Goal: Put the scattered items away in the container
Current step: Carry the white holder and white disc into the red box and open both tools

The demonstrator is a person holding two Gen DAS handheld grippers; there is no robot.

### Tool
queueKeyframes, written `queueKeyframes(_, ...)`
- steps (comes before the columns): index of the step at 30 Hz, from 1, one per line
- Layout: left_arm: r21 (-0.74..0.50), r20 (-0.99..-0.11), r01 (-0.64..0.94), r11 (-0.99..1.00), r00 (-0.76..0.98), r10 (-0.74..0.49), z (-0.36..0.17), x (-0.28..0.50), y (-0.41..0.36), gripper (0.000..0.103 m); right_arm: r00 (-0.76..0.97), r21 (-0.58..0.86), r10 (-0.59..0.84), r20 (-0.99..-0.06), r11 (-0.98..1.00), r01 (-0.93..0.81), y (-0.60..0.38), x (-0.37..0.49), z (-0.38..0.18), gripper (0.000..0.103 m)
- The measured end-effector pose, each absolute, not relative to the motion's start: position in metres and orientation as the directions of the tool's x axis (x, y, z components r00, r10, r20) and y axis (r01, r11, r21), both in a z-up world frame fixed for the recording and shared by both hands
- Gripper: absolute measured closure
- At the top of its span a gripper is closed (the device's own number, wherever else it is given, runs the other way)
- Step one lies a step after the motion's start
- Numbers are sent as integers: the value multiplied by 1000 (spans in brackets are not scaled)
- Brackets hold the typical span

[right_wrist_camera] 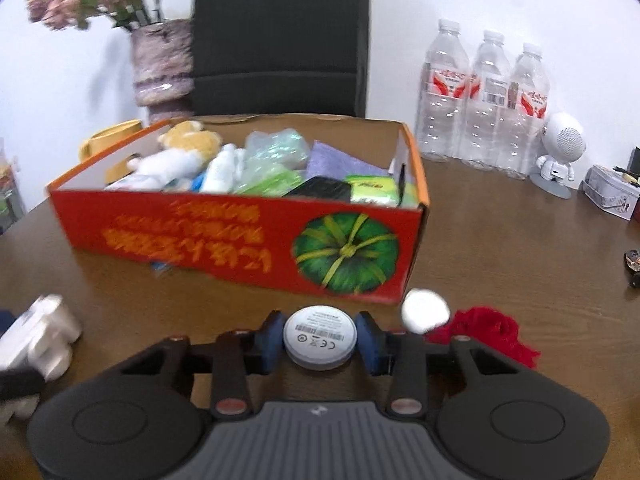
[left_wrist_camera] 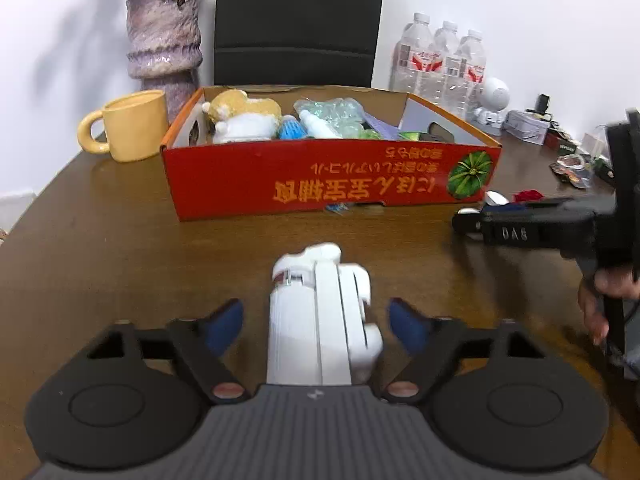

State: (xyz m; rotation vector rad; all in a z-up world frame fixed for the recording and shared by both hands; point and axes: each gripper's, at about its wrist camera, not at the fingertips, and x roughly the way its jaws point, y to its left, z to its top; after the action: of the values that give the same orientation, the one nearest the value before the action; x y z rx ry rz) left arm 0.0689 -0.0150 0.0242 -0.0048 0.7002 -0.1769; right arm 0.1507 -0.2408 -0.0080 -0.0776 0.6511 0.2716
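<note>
Left wrist view, nearest first: your left hand-held gripper (left_wrist_camera: 316, 320) is spread wide, blue pads either side of a white folding gadget (left_wrist_camera: 324, 312) lying on the worktop (left_wrist_camera: 120, 248). Pads look apart from it, no contact yet. Looks like a grasp about to start. Risk: the gadget has hinged, uneven parts, so squeezing on the offset right lobe could twist it or let it slip out.

Right wrist view: your right hand-held gripper (right_wrist_camera: 320, 338) is pinching a white round puck (right_wrist_camera: 320, 337), label side up, pads on both edges. Can't tell whether it is lifted or resting on the worktop. Risk: round rim, small contact, so it could pop out if you tilt or swing fast.

Just right of the puck: a shiny white blurred oval thing (right_wrist_camera: 425, 311) and a red crumpled item (right_wrist_camera: 488, 332), both loose on the worktop. Your right gripper's frame sits close to them, so a sideways move could knock them.

Further out: the red cardboard box (right_wrist_camera: 240, 236) with the pumpkin print, the container, already crowded with a plush toy (right_wrist_camera: 180, 152), bags, a dark flat thing. Free room looks thin, so a drop from height could bounce off the pile or land outside. Near wall is tall, so clear it before going in.

Behind: yellow mug (left_wrist_camera: 132, 124), vase (left_wrist_camera: 164, 40), three water bottles (right_wrist_camera: 484, 104), small white robot figure (right_wrist_camera: 560, 152). Both grippers work close together, so mind a clash above the box.
</note>
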Motion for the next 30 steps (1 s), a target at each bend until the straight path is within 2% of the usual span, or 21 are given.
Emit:
queueKeyframes(1, -86, -645, 163, 983, 743, -179, 24, 66, -13, 47, 760, 14, 231, -608, 960, -280, -240, 141, -8, 65)
queueKeyframes(6, -80, -654, 154, 985, 737, -169, 26, 43, -16, 46, 739, 8, 280, -613, 937, -349, -225, 86, -5, 65)
queueKeyframes(7, -76, -656, 153, 985, 736, -165, 25, 41, -17, 37, 736, 4, 288, -613, 932, -361, -222, 77, -5, 63)
queueKeyframes(9, -68, -658, 148, 987, 737, -156, 23, 37, -18, 26, 741, 5, 292, -604, 932, -364, -220, 66, -5, 48)
queueKeyframes(11, -56, -665, 144, 988, 732, -145, 21, 37, -19, 28, 745, 11, 286, -603, 936, -351, -221, 62, -7, 48)
queueKeyframes(13, -59, -666, 158, 986, 729, -157, 19, 36, -20, 47, 749, 25, 287, -598, 940, -340, -223, 61, -8, 49)
queueKeyframes(14, -58, -661, 158, 986, 734, -156, 19, 35, -20, 47, 751, 25, 286, -595, 941, -338, -223, 60, -7, 61)
queueKeyframes(15, -56, -656, 157, 986, 739, -155, 19, 34, -19, 48, 753, 25, 284, -593, 942, -336, -222, 59, -7, 65)
queueKeyframes(19, -135, -635, 173, 976, 741, -219, 29, 35, -15, 48, 744, 57, 325, -584, 931, -362, -218, 51, -1, 65)
queueKeyframes(22, -121, -586, 206, 971, 775, -237, 51, 37, -18, 48, 773, 42, 334, -538, 927, -372, -216, 49, 19, 65)
queueKeyframes(26, -161, -535, 236, 958, 795, -286, 84, 70, -17, 48, 822, 28, 330, -465, 933, -358, -221, 73, 57, 65)
queueKeyframes(30, -175, -591, 200, 964, 761, -265, 92, 155, -25, 48, 846, 44, 308, -435, 946, -322, -226, 139, 92, 65)
